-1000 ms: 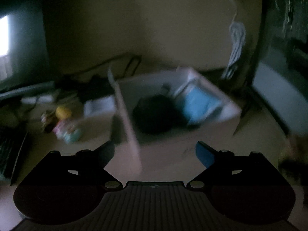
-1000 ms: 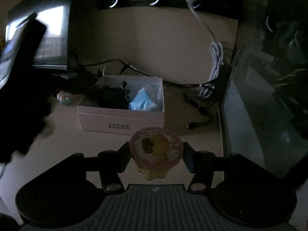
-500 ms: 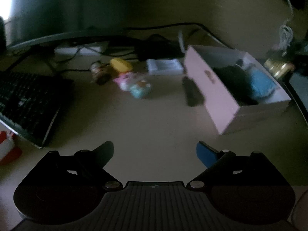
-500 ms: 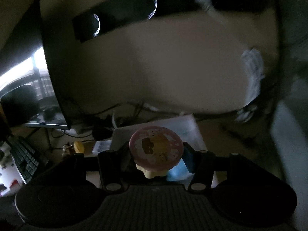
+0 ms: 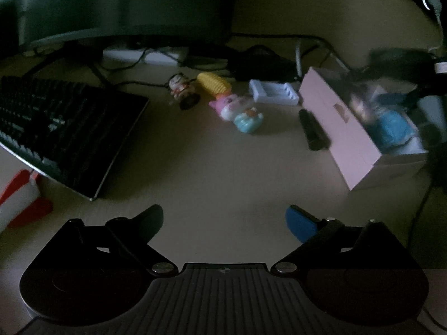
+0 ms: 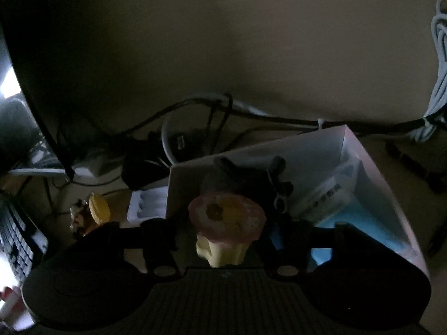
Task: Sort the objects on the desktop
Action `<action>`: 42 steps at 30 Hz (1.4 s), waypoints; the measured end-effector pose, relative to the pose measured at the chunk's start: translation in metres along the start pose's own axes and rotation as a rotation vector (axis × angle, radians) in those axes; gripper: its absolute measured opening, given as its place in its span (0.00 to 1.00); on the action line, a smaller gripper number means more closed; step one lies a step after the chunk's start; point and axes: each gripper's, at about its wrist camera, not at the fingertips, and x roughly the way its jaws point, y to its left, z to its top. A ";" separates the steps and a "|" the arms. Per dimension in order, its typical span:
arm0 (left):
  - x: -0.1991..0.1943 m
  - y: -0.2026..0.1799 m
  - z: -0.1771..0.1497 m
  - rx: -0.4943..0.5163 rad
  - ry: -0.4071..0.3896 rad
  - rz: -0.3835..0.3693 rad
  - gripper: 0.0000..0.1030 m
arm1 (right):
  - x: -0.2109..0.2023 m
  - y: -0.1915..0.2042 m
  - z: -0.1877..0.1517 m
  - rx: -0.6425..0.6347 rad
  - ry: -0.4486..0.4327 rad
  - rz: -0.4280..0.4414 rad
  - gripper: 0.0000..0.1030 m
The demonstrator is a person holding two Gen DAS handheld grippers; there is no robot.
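Note:
My right gripper [image 6: 225, 237] is shut on a yellow cup toy with a pink cartoon lid [image 6: 226, 217] and holds it over the near wall of the open pink box [image 6: 371, 167]. The box holds a dark object [image 6: 237, 178] and a blue pack [image 6: 363, 217]. In the left wrist view my left gripper [image 5: 225, 220] is open and empty above bare desk. The pink box [image 5: 340, 128] lies to its right. A pink and teal figure [image 5: 237, 110], a yellow toy [image 5: 213, 83] and a small doll [image 5: 181, 89] lie ahead of it.
A black keyboard [image 5: 61, 128] lies at the left, with a red and white object [image 5: 19, 201] in front of it. A white tray [image 5: 272, 92] and a black cylinder [image 5: 313, 132] sit beside the box. A monitor [image 5: 125, 5] and cables [image 6: 209, 111] run along the back wall.
My right gripper has carried the cup toy forward and down over the box. My left gripper has swung left, away from the box, and now faces the toys and keyboard.

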 end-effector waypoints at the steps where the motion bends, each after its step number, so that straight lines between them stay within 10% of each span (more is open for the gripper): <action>1: 0.002 0.001 -0.001 -0.003 0.004 0.002 0.96 | -0.009 -0.001 0.001 0.004 -0.020 0.003 0.79; 8: 0.005 0.002 -0.007 0.021 0.011 0.012 0.96 | -0.051 0.024 -0.018 -0.175 -0.104 -0.115 0.77; 16: -0.001 0.017 -0.007 0.033 -0.008 0.034 0.96 | -0.031 0.123 -0.083 -0.492 -0.115 -0.147 0.29; 20: -0.007 0.031 -0.004 0.063 -0.021 0.049 0.97 | 0.006 0.157 -0.112 -0.613 -0.141 -0.283 0.28; 31: -0.002 0.070 0.000 0.078 -0.009 0.050 0.97 | 0.074 0.162 -0.124 -0.619 -0.137 -0.566 0.28; 42: 0.007 0.052 0.001 0.110 -0.004 -0.002 0.97 | 0.038 0.150 -0.135 -0.507 -0.095 -0.443 0.21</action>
